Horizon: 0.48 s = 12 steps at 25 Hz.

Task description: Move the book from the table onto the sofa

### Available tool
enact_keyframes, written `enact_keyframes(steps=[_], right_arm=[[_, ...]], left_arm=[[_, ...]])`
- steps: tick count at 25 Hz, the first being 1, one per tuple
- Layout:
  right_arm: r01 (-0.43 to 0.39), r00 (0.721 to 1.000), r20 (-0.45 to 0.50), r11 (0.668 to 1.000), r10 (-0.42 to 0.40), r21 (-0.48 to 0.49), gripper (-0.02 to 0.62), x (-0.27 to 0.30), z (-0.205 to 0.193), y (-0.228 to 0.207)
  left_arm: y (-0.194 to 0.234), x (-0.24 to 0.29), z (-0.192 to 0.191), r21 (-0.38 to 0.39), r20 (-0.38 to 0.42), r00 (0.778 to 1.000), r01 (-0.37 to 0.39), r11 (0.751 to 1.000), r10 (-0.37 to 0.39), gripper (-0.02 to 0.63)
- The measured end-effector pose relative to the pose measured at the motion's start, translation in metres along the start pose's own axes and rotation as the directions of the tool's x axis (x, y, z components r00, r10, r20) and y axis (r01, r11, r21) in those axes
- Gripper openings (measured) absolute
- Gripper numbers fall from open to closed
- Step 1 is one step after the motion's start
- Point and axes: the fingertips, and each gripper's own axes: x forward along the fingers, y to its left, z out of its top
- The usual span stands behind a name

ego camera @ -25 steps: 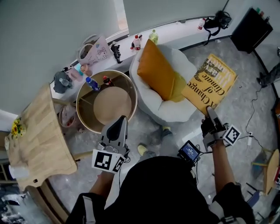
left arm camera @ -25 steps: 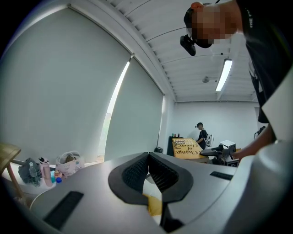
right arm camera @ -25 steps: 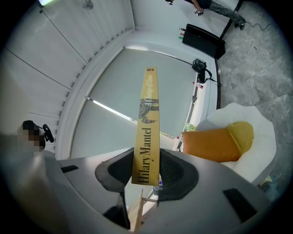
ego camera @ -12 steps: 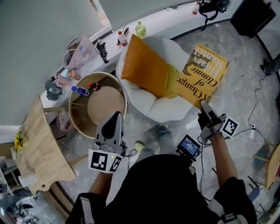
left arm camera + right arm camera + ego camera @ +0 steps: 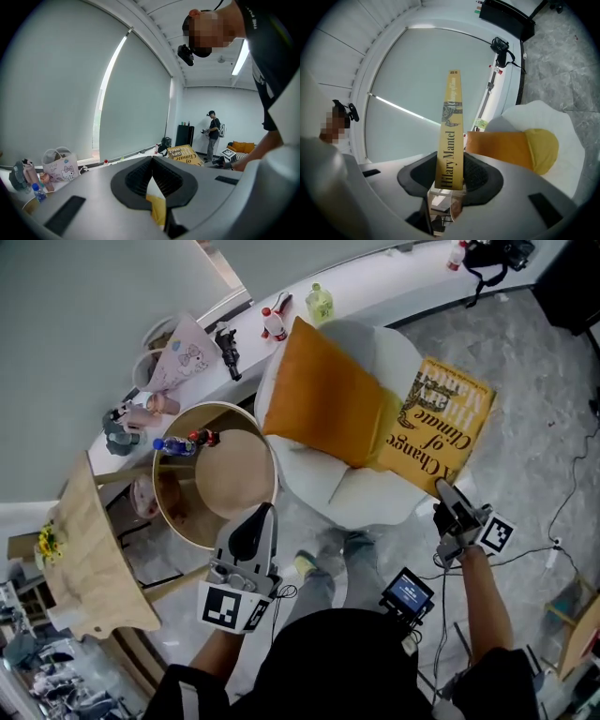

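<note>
Book (image 5: 433,427): edge clamped in right gripper (image 5: 444,491) jaws near sofa (image 5: 367,501); may pivot and slip. Left gripper (image 5: 263,514) jaws closed, empty.

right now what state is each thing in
book, gripped at one end, held over the sofa edge
right gripper, shut on book
left gripper, shut, empty
orange cushion, propped on edge in sofa
water bottle, upright, capped, on round table

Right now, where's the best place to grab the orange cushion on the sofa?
Its upper edge, coming from above. The cushion leans against the back of the sofa, so that edge probably sticks up free and looks thin enough to pinch.
</note>
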Motion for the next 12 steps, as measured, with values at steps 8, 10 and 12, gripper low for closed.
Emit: enact_keyframes(steps=[8, 10, 12], right_arm=[[0.048, 0.991, -0.125, 0.999, -0.047, 0.007, 0.150, 0.049, -0.007, -0.118], [0.056, 0.989, -0.138, 0.998, -0.053, 0.020, 0.150, 0.056, -0.010, -0.150], [0.063, 0.987, -0.147, 0.998, -0.058, 0.029, 0.150, 0.062, -0.012, -0.181]], left_arm=[[0.018, 0.055, -0.036, -0.004, -0.091, 0.996, -0.011, 1.000, 0.010, 0.014], [0.019, 0.067, -0.049, 0.005, -0.110, 0.994, -0.010, 1.000, 0.010, 0.014], [0.020, 0.080, -0.063, 0.009, -0.120, 0.993, -0.010, 1.000, 0.011, 0.014]])
